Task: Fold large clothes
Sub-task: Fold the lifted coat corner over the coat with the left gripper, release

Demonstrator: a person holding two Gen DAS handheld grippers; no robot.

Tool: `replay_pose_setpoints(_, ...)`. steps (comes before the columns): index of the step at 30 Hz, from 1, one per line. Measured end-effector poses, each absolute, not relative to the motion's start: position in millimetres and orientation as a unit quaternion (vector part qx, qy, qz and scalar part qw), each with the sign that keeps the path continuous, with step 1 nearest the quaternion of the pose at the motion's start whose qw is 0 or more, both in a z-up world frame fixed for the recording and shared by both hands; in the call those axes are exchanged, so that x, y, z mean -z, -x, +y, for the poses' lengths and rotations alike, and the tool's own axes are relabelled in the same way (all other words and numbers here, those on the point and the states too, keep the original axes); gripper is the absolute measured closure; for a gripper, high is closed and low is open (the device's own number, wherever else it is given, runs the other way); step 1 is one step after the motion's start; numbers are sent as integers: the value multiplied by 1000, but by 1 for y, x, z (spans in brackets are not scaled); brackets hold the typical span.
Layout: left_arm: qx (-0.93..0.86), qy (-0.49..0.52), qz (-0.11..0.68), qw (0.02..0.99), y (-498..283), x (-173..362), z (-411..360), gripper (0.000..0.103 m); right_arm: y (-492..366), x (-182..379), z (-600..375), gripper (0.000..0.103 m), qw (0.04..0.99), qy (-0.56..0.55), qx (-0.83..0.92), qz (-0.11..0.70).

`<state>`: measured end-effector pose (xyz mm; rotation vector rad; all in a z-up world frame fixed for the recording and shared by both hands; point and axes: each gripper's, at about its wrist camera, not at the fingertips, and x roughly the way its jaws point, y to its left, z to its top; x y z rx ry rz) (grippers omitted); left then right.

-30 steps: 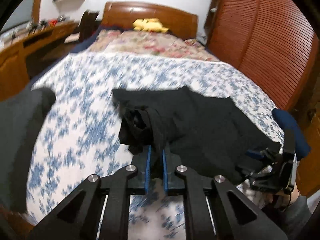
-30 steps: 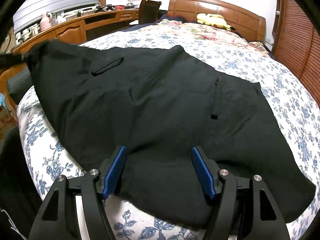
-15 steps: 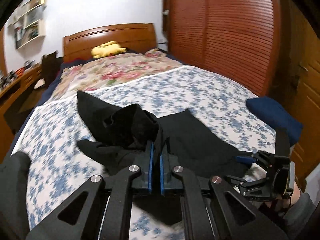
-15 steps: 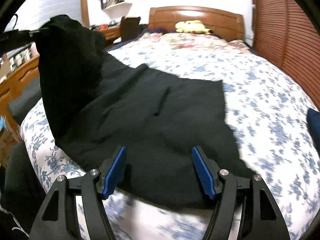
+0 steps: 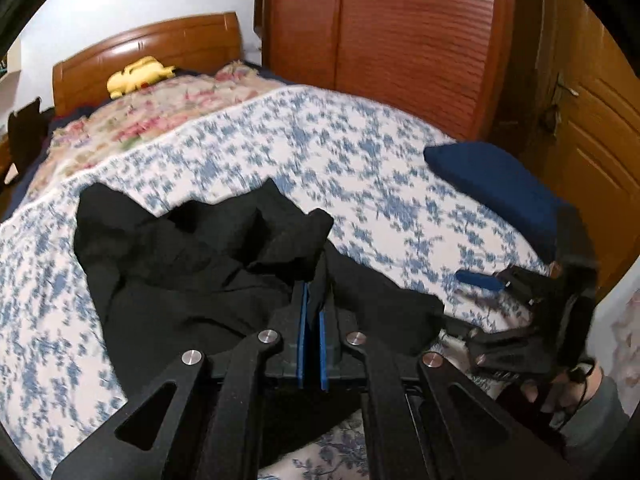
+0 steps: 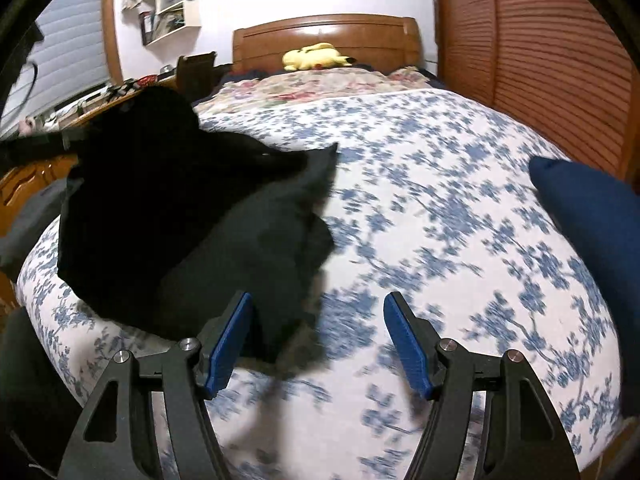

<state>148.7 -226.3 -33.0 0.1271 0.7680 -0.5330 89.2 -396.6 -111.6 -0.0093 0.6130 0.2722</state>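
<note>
No legible labels on black garment point(image 5: 192, 280), bedspread point(image 5: 360, 168) w/ blue florals.

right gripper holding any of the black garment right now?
No: in the right wrist view the right gripper stands wide open, its blue pads pinching nothing, while the black garment lies beside the left pad.

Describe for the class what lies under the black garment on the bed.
Under the black garment lies the blue-flowered bedspread, visible all round its edges. The part beneath the cloth is covered, so anything else there cannot be seen.
</note>
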Motion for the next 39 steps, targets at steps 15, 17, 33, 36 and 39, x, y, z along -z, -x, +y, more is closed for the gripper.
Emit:
replay_pose_setpoints(15, 248, -45, 352, 901, -123, 4, -195, 77, -97, 73, -387, 33, 953, -7, -151, 263)
replay_pose_setpoints(17, 245, -38, 341, 907, -116, -4, -183, 73, -100, 65, -381, 33, 954, -8, -158, 255)
replay_pose_setpoints(33, 150, -10, 349, 925, -94, 27, -60, 56, -134, 23, -286, 33, 936, 15, -283, 210)
replay_pose_setpoints(36, 135, 0, 355, 925, -93, 35, -41, 54, -145, 23, -271, 33, 929, 25, -304, 211)
replay_pose_setpoints(39, 126, 5, 354, 927, -90, 38, -29, 45, -155, 27, -261, 33, 921, 35, -319, 220)
